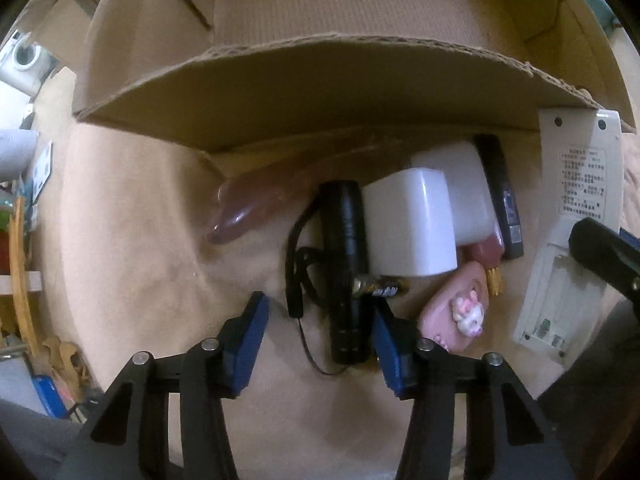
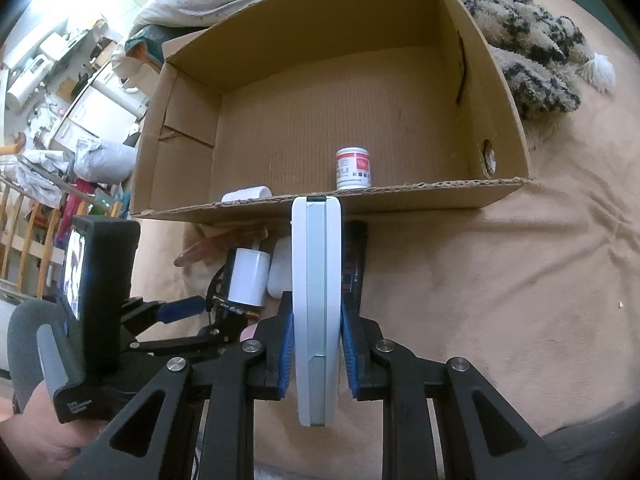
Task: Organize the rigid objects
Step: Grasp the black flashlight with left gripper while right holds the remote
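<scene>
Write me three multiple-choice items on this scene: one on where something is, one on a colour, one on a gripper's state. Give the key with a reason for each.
1. Where is the red-and-white can?
A. Inside the box
B. On the blanket outside the box
C. In the left hand-held gripper

2. What colour is the flashlight?
A. White
B. Black
C. Pink

3. What is the right hand-held gripper doing?
A. Standing open and empty
B. Gripping the remote by its edges
C. Gripping the flashlight

Key:
1 A: the can stands upright on the box floor behind the near wall.
2 B: it lies dark on the tan blanket, between the left hand-held gripper's pads.
3 B: both blue pads press on the remote's two sides.
</scene>
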The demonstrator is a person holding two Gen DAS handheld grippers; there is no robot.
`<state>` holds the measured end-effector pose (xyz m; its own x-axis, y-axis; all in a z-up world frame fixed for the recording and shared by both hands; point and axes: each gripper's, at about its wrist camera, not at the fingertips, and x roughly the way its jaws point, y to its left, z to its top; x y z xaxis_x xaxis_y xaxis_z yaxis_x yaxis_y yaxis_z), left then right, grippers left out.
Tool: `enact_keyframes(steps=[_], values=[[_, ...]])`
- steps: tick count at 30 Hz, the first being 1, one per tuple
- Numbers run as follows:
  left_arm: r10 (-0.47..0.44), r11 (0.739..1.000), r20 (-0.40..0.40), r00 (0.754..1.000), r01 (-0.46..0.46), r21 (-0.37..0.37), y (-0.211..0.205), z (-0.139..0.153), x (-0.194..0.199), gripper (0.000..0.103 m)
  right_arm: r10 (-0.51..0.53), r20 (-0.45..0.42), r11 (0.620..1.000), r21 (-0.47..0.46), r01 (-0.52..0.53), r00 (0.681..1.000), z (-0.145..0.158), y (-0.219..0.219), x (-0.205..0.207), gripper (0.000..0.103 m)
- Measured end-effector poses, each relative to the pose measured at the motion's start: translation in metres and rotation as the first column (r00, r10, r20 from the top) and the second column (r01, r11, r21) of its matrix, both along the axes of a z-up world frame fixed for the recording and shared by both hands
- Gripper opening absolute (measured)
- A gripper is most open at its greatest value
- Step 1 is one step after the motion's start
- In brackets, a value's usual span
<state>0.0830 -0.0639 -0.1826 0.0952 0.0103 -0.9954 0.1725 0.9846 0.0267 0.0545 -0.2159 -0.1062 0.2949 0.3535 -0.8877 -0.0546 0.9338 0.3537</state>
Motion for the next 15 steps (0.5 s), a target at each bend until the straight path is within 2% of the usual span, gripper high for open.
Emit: enact_keyframes(steps=[2,4,11,15], values=[[-0.002,1.0,0.003,1.0,0.002,-0.003,-0.001,0.0,-0.001,0.032,-0.002,0.001,1.0,0.001,0.002,1.0,0.001,-0.001,0.0,0.023],[-0.009,1.0,0.008,1.0,0.009,-0.01,0.0,0.002,-0.001,0.023,-0.004,0.003,1.0,0.001,0.004,1.0,0.002,-0.001,-0.001,0.023],[0.002,1.0,0.021,1.0,-0.001,-0.022,0.007,0.01,-0.012,0.022,0.005,0.014,1.0,-0.016,-0.005,1.0,0.003,0.002,-0.002,0.023],[0.024,1.0,0.038,0.999,-0.023,-0.02,0.025,0.02,-0.019,0.022,0.005,0.024,1.0,-0.02,-0.004,1.0,0.006,0.002,-0.005,0.023]])
